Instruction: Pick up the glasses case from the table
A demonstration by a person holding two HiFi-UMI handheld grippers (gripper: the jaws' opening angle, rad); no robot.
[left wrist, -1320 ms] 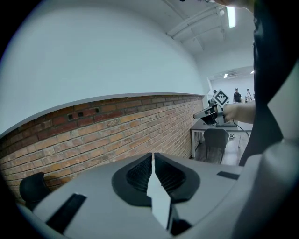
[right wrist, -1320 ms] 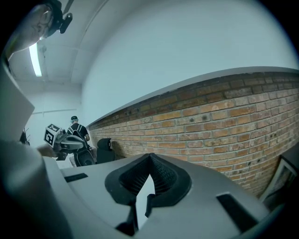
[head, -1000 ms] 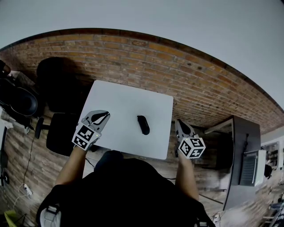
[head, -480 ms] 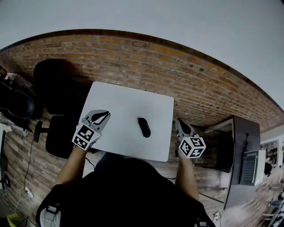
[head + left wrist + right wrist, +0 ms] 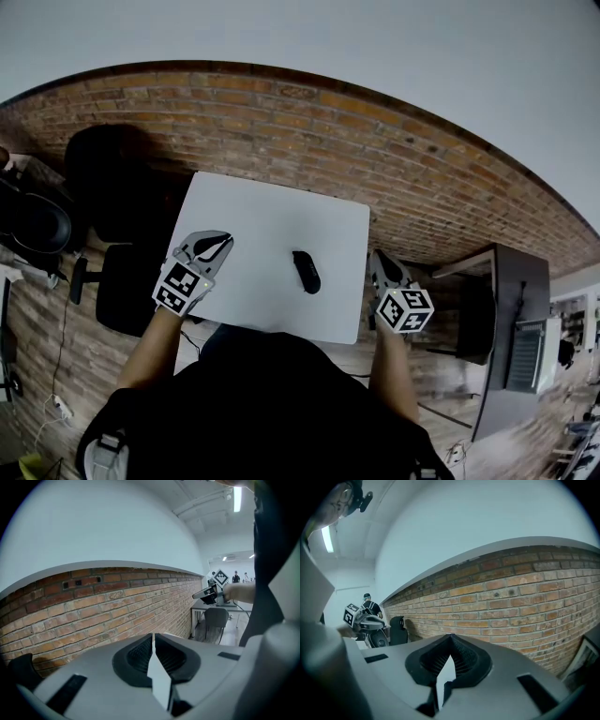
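The glasses case (image 5: pixel 306 271), small, black and oblong, lies on the white table (image 5: pixel 244 216), right of its middle. My left gripper (image 5: pixel 225 240) hovers over the table's near left part, well left of the case, with its jaws closed on nothing. My right gripper (image 5: pixel 378 258) is just off the table's right edge, level with the case, also shut and empty. In the left gripper view the left gripper (image 5: pixel 153 637) has its pads meeting in a thin line. The right gripper view shows the same of the right gripper (image 5: pixel 451 639). Neither gripper view shows the case.
A black office chair (image 5: pixel 112 178) stands at the table's far left corner and another black seat (image 5: pixel 127 286) by its left side. A dark desk (image 5: pixel 511 319) with equipment is to the right. A brick wall (image 5: pixel 375 141) runs behind the table.
The table and case have slid slightly down and right in the head view as I close in on them. Both grippers have edged forward with me and stay shut.
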